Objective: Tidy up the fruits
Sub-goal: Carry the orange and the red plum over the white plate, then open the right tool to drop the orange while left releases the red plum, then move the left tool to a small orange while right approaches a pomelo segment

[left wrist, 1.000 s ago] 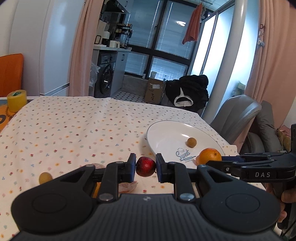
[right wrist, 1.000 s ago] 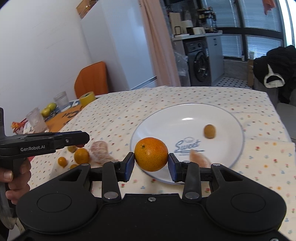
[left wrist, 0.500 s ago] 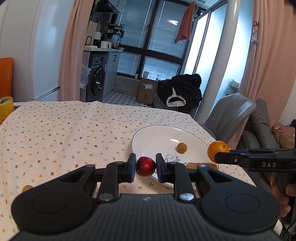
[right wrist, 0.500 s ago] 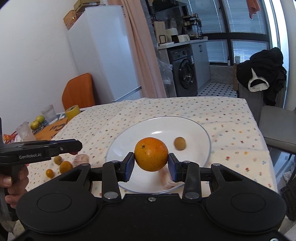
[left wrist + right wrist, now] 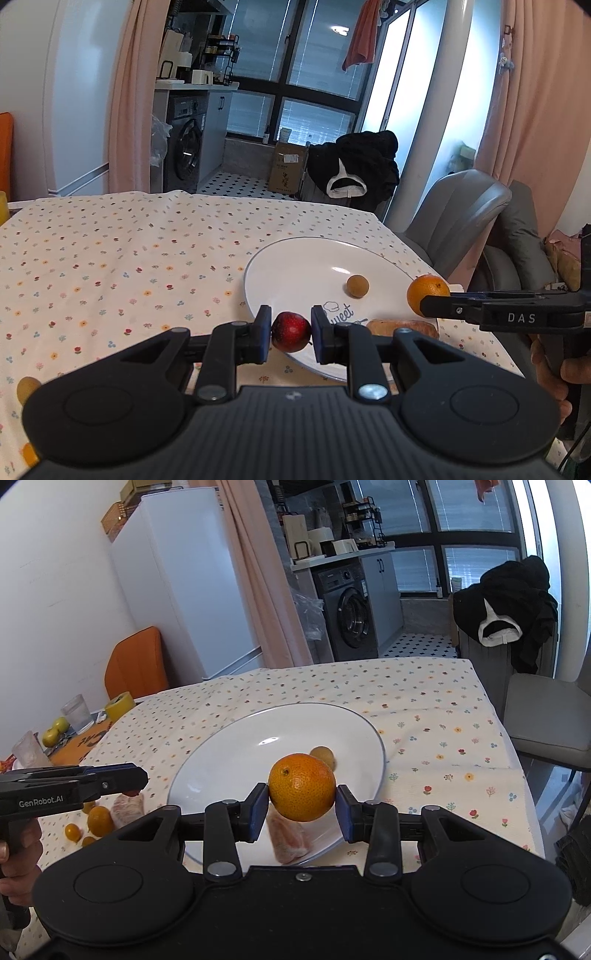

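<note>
Two fruits are held in the air at once: the left gripper (image 5: 291, 332) is clenched on a small red fruit (image 5: 291, 331), low in the left wrist view and over the near rim of the white plate (image 5: 295, 258), while the right gripper (image 5: 301, 805) grasps an orange (image 5: 302, 792) at the middle of its own view, above the plate's near half. Beyond both grippers, the plate already carries a small brown fruit (image 5: 357, 286) near its centre and a peeled citrus piece (image 5: 288, 840) at its near edge. Several small orange fruits (image 5: 99, 819) lie on the flowered tablecloth (image 5: 110, 258) at lower left, outside the plate. Both loads probably need only lowering and release.
</note>
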The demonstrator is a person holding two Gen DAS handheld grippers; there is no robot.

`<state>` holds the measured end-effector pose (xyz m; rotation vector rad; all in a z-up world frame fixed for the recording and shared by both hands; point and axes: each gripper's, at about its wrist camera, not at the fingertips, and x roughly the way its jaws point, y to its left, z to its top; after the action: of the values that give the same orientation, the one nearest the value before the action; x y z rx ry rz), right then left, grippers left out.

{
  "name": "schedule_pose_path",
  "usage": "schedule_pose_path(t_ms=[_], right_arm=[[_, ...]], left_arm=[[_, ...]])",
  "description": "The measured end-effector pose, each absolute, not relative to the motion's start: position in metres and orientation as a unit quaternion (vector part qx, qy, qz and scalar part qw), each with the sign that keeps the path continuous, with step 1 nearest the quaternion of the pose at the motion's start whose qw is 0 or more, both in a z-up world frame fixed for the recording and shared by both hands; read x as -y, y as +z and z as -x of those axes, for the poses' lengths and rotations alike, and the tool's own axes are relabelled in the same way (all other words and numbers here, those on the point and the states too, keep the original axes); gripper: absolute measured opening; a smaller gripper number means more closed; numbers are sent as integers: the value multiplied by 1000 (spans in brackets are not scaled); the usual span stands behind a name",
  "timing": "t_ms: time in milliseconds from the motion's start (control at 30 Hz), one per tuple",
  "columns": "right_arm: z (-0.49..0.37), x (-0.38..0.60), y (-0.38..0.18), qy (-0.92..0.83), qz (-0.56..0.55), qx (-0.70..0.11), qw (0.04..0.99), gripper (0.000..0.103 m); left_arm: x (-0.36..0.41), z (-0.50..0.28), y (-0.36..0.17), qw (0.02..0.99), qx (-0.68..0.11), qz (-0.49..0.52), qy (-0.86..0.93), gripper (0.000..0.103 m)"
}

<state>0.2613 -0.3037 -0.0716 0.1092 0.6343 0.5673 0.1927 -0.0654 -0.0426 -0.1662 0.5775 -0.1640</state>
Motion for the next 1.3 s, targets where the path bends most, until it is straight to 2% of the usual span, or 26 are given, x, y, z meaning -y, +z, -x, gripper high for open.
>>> schedule_pose_path(t_ms=[533, 633, 900, 1000, 1167, 1300], right_arm=[[-262, 314, -73, 276, -70, -310, 907, 41], [-260, 313, -72, 277, -70, -310, 907, 42], [-254, 312, -68, 280, -70, -304, 908, 45], [-251, 309, -65, 283, -68, -301, 908, 47], [-246, 300, -62, 292, -65, -299, 906, 49], [-242, 290, -60, 302, -62, -297, 904, 52]], left_arm=[[79, -207, -52, 945, -303, 76, -97, 21], [79, -207, -51, 945, -302, 78, -95, 25], [75, -200, -47, 945, -306, 82, -80, 26], [70, -196, -45, 945, -307, 82, -74, 31], [59, -185, -41, 949, -298, 84, -58, 50], [48, -175, -38, 950, -295, 89, -41, 58]])
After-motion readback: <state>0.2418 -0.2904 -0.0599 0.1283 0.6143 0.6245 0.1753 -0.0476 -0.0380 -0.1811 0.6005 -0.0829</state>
